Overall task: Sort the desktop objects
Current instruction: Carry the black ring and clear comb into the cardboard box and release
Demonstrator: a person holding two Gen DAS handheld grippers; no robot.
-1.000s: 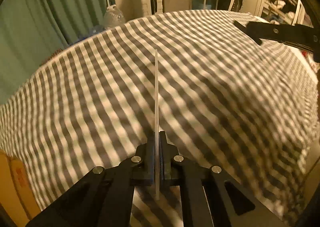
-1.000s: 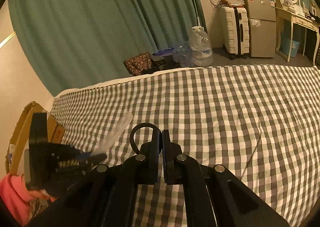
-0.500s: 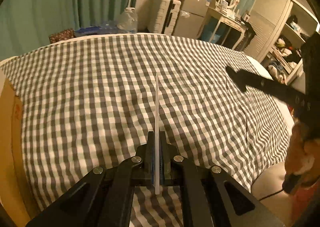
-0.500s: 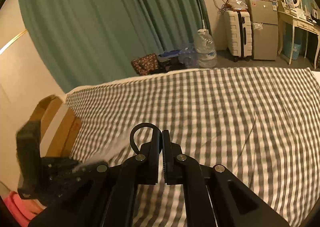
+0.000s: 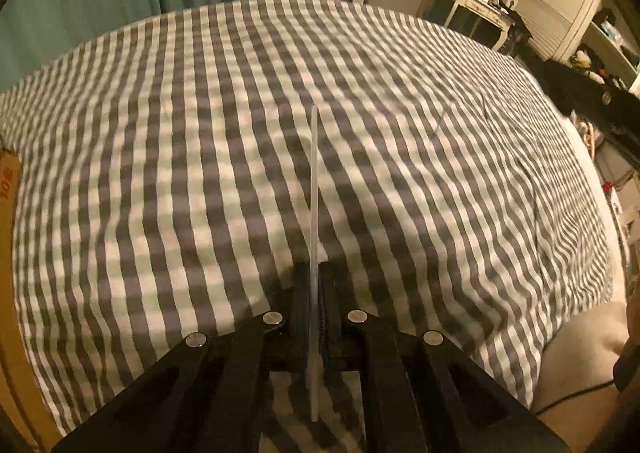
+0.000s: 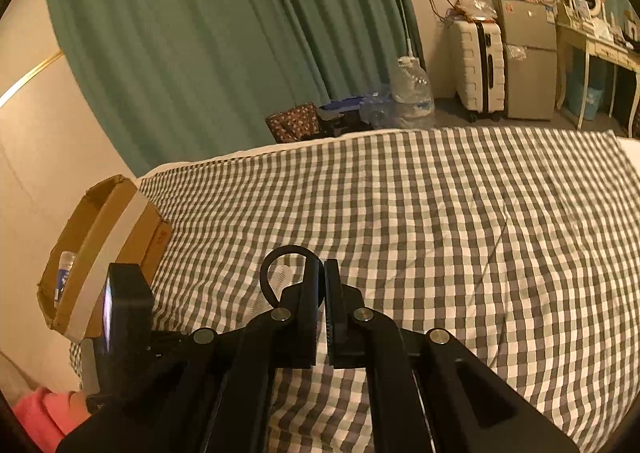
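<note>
Currently left claw [image 5: 316, 285] is clamped on a thin translucent white stick [image 5: 314, 193]. The stick runs straight forward between the pads, its far end out over the checked bedspread [image 5: 200, 133], its near end poking back past the fingers. Left-view frame is motion-blurred.

Right claw [image 6: 322, 293] is pinched nearly together on a black ring [image 6: 280, 261]; the loop sticks out to the left of the left pad, above the bedspread.

Further out: open cardboard box [image 6: 100, 241] at the bed's left edge, with a small bottle [image 6: 64, 273] inside. Beyond the bed are a green curtain [image 6: 200, 33], large water jug [image 6: 412, 93], white suitcase [image 6: 478, 65] and small fridge [image 6: 528, 57].
</note>
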